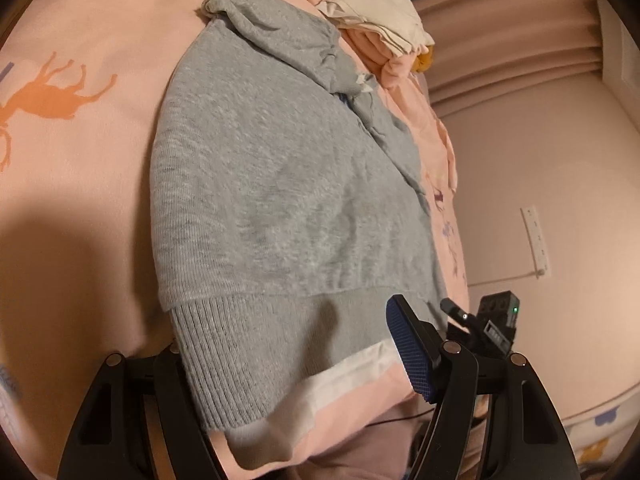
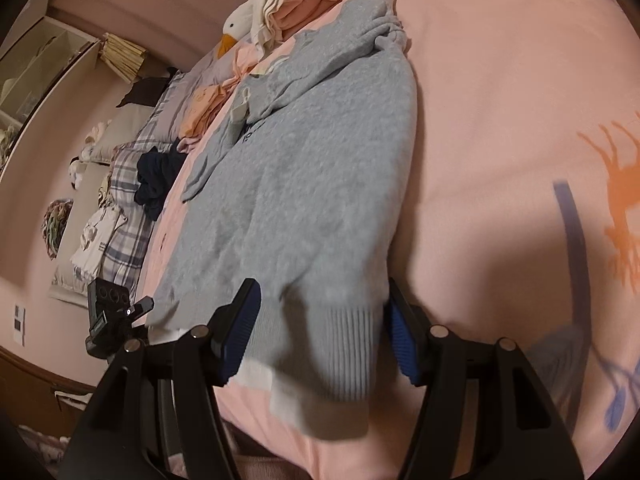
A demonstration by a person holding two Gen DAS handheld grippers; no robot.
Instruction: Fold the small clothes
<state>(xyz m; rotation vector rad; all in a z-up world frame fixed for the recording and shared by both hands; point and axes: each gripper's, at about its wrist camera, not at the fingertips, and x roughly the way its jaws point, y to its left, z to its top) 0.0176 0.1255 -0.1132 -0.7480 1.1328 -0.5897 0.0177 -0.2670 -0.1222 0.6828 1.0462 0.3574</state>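
Grey sweater (image 1: 280, 184) on pink bed (image 1: 88, 208).
Left gripper (image 1: 296, 364) and right gripper (image 2: 320, 332): fingers half-wide astride ribbed hem; grip cannot be told.

Both grippers are pointing down and forward: the left gripper (image 1: 298, 354) is holding its jaws apart around the sweater's (image 1: 280, 184) ribbed hem, while the right gripper (image 2: 320, 332) is straddling that hem toward 6 o'clock.

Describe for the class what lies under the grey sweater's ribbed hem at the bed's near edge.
Under the grey sweater, a white layer peeks out below the ribbed hem, resting on the pink sheet. How far it extends beneath is covered.
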